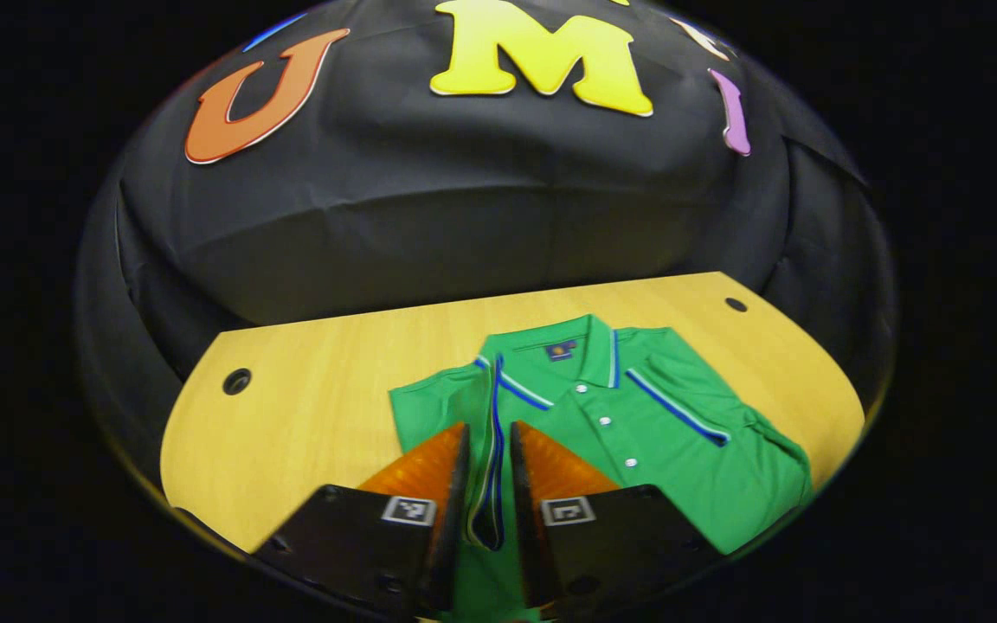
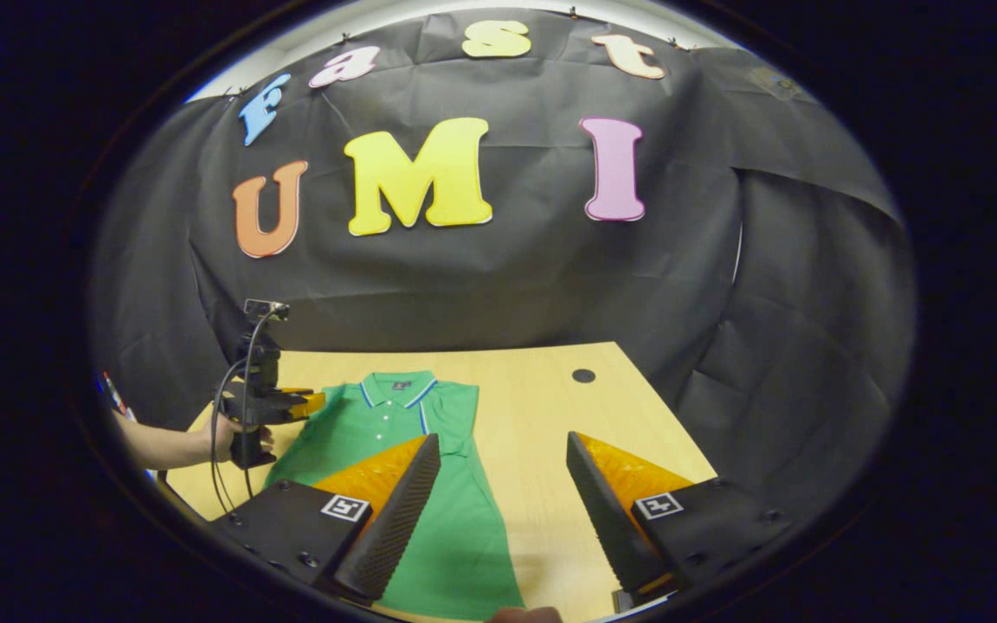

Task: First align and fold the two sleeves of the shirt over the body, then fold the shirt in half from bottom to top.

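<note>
The shirt, a green polo with blue-and-white striped trim, lies flat on the wooden table with its collar toward the booth's back wall. In the left gripper view, the left gripper is closed on the striped cuff edge of one sleeve; both fingers press on the fabric, which rises between them in a narrow fold. This sleeve is lifted clear of the shirt body and sits just left of the button placket. The opposite sleeve already lies folded across the shirt body, its striped cuff running diagonally beside the collar. In the right gripper view, the right gripper is open, its fingers spread wide and holding nothing; one finger hovers over the shirt's lower body, the other over bare table beside the shirt. The same view shows the left gripper at the shirt's far shoulder edge, held by a hand. Round holes in the table lie beyond the shirt's collar.
</note>
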Demonstrator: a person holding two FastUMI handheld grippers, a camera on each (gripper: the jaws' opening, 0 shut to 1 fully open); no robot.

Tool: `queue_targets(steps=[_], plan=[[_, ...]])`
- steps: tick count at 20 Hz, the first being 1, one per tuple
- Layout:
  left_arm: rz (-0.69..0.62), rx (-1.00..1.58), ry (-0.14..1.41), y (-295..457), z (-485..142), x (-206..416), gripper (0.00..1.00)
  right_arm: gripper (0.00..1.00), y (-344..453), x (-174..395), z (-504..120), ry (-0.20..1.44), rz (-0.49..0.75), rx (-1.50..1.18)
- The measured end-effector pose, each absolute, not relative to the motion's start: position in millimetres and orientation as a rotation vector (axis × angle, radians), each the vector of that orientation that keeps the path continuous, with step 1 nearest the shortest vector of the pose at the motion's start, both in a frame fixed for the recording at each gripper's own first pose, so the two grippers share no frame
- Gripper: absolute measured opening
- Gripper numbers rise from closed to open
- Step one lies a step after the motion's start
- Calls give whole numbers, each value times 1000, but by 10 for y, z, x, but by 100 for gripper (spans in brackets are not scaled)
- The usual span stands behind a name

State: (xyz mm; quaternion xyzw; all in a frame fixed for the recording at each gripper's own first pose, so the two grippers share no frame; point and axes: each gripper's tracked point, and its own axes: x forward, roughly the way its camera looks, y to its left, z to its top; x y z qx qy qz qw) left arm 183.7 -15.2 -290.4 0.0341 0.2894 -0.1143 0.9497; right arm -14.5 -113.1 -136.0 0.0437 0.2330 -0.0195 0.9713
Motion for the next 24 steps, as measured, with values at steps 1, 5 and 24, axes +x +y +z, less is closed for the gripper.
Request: queue_targets(steps=[1, 5, 24], plan=[[-222, 78, 584, -150, -2874, 1789, 57, 95, -1144, -150, -1392, 472, -38, 73], [-191, 77, 549, -89, -2631, 1509, 97, 95, -1077, -164, -1493, 478, 6, 37], [-209, 87, 776, 485, -2657, -1455, 98, 95, -840, -1035, -2581, 752, 279, -98]])
